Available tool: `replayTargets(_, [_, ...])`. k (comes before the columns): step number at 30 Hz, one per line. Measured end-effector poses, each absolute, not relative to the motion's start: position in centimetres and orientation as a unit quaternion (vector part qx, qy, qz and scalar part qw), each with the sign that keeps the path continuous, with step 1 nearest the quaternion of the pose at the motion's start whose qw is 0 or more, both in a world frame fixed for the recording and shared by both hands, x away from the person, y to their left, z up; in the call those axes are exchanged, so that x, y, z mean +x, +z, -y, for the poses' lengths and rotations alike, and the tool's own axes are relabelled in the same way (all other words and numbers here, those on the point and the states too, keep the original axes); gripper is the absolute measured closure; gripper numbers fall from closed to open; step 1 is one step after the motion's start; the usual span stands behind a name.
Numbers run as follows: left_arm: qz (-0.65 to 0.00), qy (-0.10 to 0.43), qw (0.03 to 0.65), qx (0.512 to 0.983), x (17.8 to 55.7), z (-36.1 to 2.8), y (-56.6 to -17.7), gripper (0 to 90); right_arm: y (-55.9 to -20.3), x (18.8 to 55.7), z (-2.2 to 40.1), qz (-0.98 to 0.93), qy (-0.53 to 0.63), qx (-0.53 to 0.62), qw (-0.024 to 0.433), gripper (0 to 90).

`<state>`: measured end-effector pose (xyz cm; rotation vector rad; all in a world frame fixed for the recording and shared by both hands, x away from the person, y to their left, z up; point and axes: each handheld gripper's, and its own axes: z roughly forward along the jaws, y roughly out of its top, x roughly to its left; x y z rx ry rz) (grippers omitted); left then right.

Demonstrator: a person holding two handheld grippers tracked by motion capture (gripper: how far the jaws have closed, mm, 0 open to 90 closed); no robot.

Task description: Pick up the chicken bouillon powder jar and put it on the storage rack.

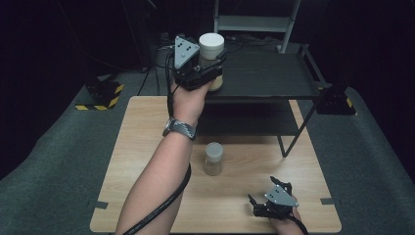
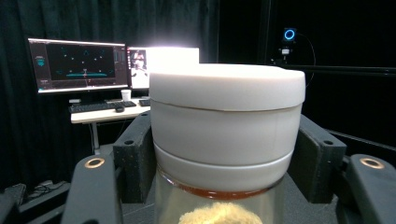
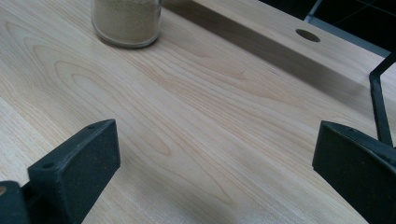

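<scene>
Left gripper: the left gripper [image 1: 208, 73] was raised above the far left part of the counter [image 1: 147, 161], level with the top of the black shelf [image 1: 274, 78], its fingers [image 2: 135, 158] closed on a jar [image 1: 212, 58].
Held jar: a clear body with pale powder inside and a broad white lid [image 2: 226, 86]; the left gripper view showed the pads clamped just under the lid, on the neck, with the jar upright.
Handling: it looked rigid, smooth and probably breakable, with modest weight from the filling; the walls could be slippery, so the band below the lid seemed the safest hold, since the lid's rim would stop it sliding down.
Second jar: another jar [image 1: 214, 158] stood upright near the middle of the counter, in front of the shelf, well apart from both grippers; in the right gripper view its base [image 3: 126, 21] sat at the top edge.
Right gripper: the right gripper [image 1: 274, 198] rested low by the near right edge of the counter, its fingers [image 3: 79, 163] spread wide with bare wood between them, holding nothing.
Risk: tilting the held jar could shift the powder and loosen the hold.
</scene>
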<state>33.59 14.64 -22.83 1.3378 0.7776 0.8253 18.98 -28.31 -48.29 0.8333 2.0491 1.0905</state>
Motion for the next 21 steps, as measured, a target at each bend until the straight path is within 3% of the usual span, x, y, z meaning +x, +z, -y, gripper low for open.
replayTargets(14, [-0.347, 0.361, 0.634, 0.589, 33.6, -14.4, -22.6, 32.1, -48.3, 19.0, 28.3, -0.784, 0.418, 0.319, 0.33, 0.1])
replayTargets(21, [-0.362, 0.374, 0.624, 0.583, 33.0, -13.5, -22.3, 13.1, -48.3, 19.0, 28.4, -0.783, 0.418, 0.32, 0.329, 0.1])
